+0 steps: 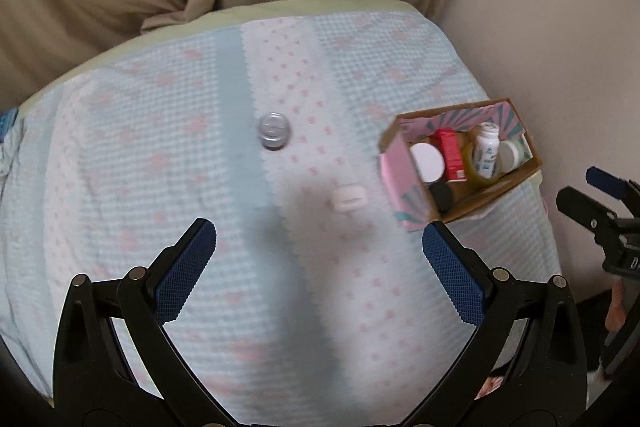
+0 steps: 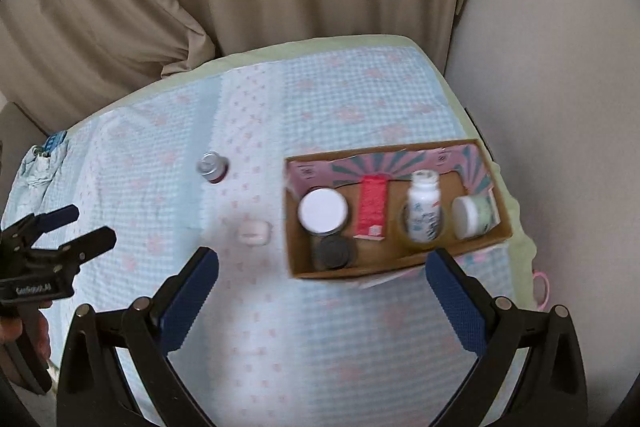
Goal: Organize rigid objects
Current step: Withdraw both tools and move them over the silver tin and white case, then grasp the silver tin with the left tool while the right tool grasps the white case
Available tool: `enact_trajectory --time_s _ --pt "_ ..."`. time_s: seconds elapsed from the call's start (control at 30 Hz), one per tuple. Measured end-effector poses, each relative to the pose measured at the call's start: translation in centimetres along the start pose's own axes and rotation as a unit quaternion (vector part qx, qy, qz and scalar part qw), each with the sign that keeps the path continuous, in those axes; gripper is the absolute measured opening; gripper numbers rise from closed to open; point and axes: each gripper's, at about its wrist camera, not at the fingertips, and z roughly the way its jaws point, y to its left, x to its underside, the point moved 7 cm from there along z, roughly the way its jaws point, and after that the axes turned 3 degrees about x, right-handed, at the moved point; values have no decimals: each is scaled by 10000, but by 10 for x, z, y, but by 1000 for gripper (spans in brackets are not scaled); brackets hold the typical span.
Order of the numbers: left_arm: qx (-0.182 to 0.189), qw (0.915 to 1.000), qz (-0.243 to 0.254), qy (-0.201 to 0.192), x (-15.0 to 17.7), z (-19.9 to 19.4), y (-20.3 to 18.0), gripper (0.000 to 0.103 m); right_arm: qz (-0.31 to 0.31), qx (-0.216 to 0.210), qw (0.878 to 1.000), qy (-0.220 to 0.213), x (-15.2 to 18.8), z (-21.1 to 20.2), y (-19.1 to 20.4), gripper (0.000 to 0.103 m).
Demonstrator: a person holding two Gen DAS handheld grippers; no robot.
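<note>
Red carton (image 2: 372, 211), pink/teal striped box (image 2: 400, 159), blue-pink check cloth (image 2: 320, 327).

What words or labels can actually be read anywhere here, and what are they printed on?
"GenRobot.AI", roughly, in white on the black body of the left gripper; blurred, so not certain.
Partial white letter "D" on the right gripper, cut off at the frame edge.
White bottle: blue printing, too blurred to read.
Red box: small white patch, unreadable.
Cardboard box: small marks on the pink flap, unreadable.
</note>
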Motion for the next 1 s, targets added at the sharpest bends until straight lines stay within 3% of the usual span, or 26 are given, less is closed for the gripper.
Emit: enact_trajectory --time_s 0.13,0.3,0.6,0.77,0.87,1.0 --pt "-3 9993 348 -146 -2 -10 38 103 229 94 9996 -104 15 -4 46 103" --pt "57 9977 643 -228 -11 9 78 103 517 -2 9984 -249 26 12 95 103" --pt "303 9936 1026 -375 -28 133 100 103 225 204 9984 -480 50 110 138 103" --pt "326 9916 1186 -392 -41 219 98 103 62 360 9987 -343 56 181 136 102" --pt "297 9905 1286 -373 -46 264 95 97 93 331 9988 -340 55 216 133 100" --pt "352 9905 1274 -381 -50 306 96 94 155 324 9988 -342 54 254 130 94"
